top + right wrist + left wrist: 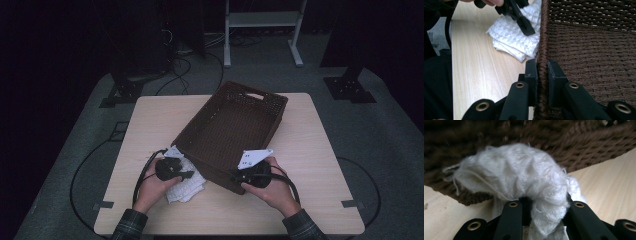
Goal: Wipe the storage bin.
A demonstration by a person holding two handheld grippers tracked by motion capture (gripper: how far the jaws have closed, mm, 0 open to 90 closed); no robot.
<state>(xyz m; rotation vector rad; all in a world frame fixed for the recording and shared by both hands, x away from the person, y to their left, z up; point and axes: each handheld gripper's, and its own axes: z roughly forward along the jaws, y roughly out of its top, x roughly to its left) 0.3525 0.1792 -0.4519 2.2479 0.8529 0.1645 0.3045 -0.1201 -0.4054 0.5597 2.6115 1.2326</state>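
Woven brown basket (235, 130) lay aslant on surface (320, 200); white cloth (186, 187) beside its near-left wall.

Left tool (544, 206) clamped on bunched cloth (524, 177).

Right tool (543, 75) pinched basket rim (544, 37), steadying. Lift stage judged; next: raise cloth over wall.

Pale wood surface (150, 115), squarish with rounded corners, standing on grey floor (390, 150). Bearing a dark brown woven basket (230, 125), set askew, one corner toward the near edge, handle slot in the far wall. Just beside the basket's near-left wall, a white waffle-weave cloth (187, 187), folded and rumpled, lying on the surface and touching the basket's rim in the right gripper view. Bare wood around both, with black cable looping off the near-left part.
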